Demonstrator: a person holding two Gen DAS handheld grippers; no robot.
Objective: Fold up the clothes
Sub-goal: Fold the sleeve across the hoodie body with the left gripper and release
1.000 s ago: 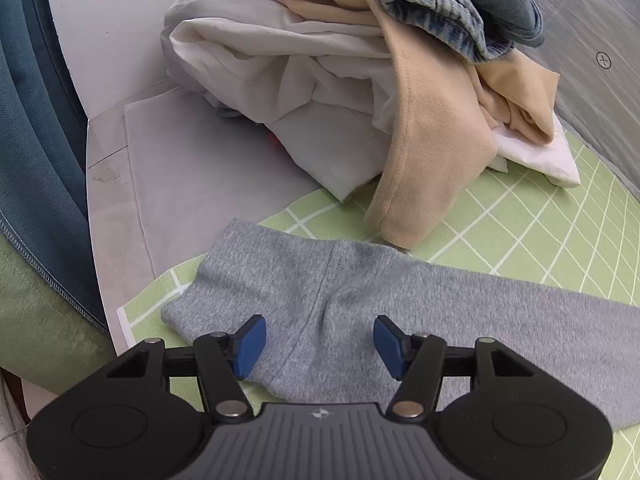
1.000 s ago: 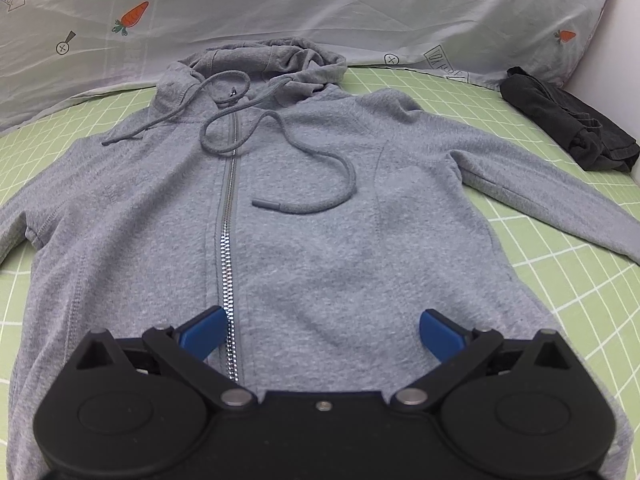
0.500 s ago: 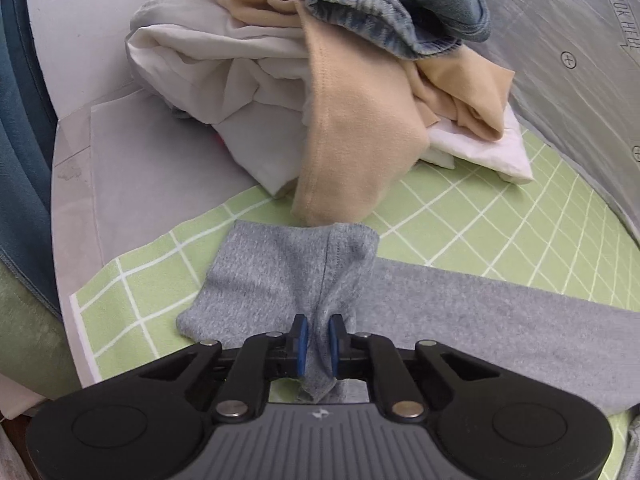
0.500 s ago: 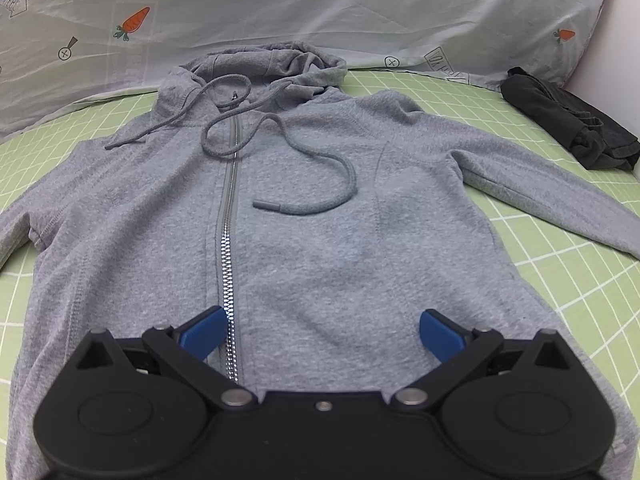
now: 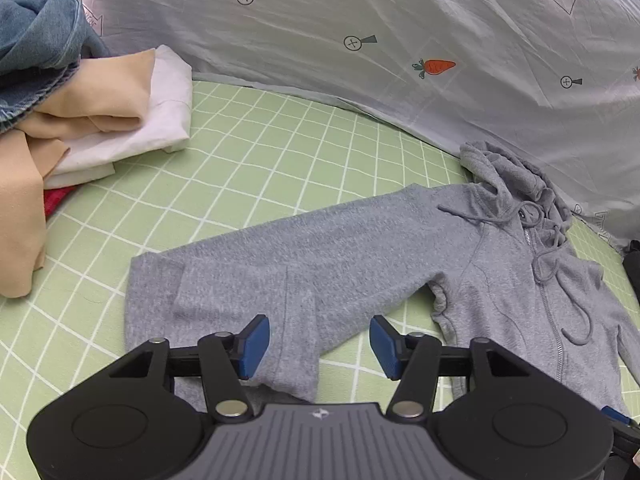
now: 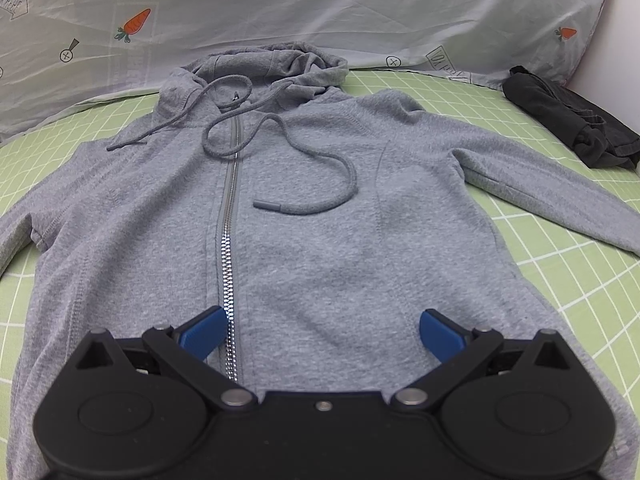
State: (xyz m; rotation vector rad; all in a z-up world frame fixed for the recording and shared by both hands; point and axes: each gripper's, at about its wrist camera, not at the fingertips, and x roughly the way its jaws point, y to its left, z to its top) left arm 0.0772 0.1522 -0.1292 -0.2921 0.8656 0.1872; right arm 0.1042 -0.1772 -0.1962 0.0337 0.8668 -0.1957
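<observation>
2 hand-held grippers work over 1 grey hoodie [image 6: 304, 208] that lies zipped and face up on a green checked mat [image 5: 248, 152]. Far left, a pile of unfolded clothes [image 5: 80, 112] sits at the mat's edge. Next to it, the hoodie's sleeve [image 5: 280, 264] stretches outward, its cuff end doubled back over itself. The left hand-held gripper [image 5: 318, 342] hangs just above that doubled end with its jaws opening; the cloth lies between the blue pads but is not pinched, so the sleeve is let go. Further right, the right hand-held gripper [image 6: 320, 332] hovers over the lower front beside the zipper [image 6: 228, 240], jaws spread wide and empty. A dark garment [image 6: 568, 120] lies at the far right. The sleeve fold looks only begun; next the sleeve likely needs regrasping and carrying across the chest.
</observation>
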